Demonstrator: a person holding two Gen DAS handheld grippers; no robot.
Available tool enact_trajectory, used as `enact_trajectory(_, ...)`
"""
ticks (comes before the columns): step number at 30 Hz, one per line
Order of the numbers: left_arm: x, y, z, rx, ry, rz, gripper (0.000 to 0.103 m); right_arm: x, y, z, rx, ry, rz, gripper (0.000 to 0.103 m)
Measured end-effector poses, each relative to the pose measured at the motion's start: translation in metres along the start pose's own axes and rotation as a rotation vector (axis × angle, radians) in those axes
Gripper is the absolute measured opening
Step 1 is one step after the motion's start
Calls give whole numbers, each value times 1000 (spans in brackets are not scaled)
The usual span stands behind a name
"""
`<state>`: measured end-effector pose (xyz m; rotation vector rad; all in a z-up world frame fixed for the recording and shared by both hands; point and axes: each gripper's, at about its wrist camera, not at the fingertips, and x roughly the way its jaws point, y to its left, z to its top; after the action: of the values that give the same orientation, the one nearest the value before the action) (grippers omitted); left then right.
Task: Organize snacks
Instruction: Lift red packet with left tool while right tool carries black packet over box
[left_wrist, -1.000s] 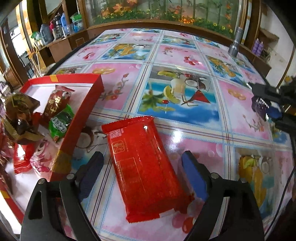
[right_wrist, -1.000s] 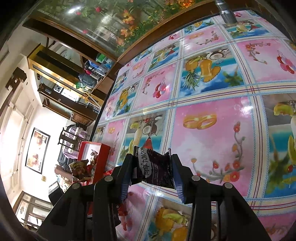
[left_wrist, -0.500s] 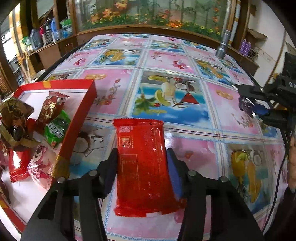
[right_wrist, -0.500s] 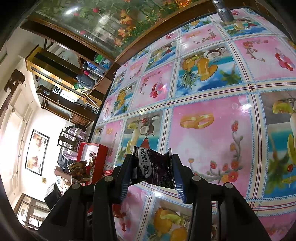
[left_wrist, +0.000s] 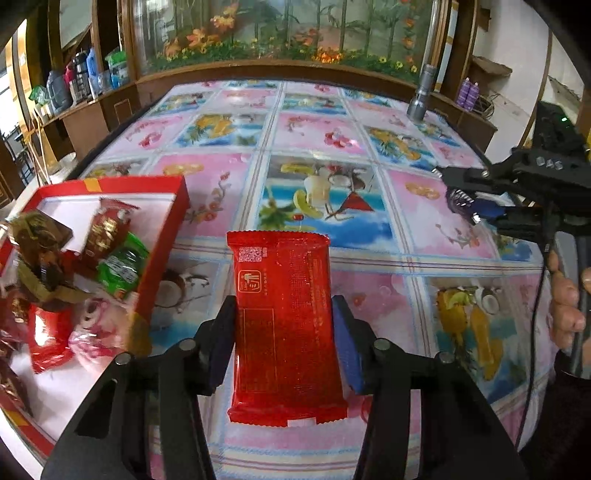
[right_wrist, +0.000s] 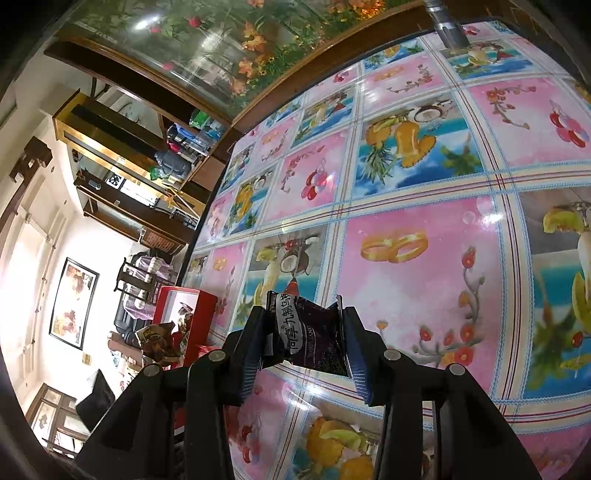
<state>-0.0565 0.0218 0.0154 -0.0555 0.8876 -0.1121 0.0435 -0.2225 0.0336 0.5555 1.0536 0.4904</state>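
My left gripper (left_wrist: 282, 325) is shut on a long red snack packet (left_wrist: 284, 325), gripped across its width and held above the table. My right gripper (right_wrist: 304, 339) is shut on a small dark purple snack packet (right_wrist: 314, 339) and holds it above the table; it also shows in the left wrist view (left_wrist: 476, 210) at the right. A red box (left_wrist: 162, 243) with a white inside sits at the left and holds several wrapped snacks, among them a green one (left_wrist: 120, 267). The box also shows in the right wrist view (right_wrist: 195, 314).
The table wears a glossy cloth (left_wrist: 317, 155) with pink and blue fruit squares. A silver flashlight (left_wrist: 421, 96) stands at the far right edge. A wooden ledge with a flower mural runs behind the table. Shelves with bottles (left_wrist: 74, 85) stand at the far left.
My left gripper has closed on the red packet and lifted it, and the packet now lies straight between the fingers. The right gripper still holds its purple packet, nearly in place.
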Motion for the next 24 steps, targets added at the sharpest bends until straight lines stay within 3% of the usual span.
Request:
enact_trajectory(6, -33, 14, 1, 7, -70, -14, 48, 5, 7, -1, -24, -5, 38, 44)
enact_trajectory(15, -73, 56, 5, -11, -191, 38, 48, 32, 39, -16, 0, 11, 298, 43)
enact_trajectory(24, -82, 127, -2, -99, -231, 147, 48, 104, 113, -46, 32, 63, 527, 44)
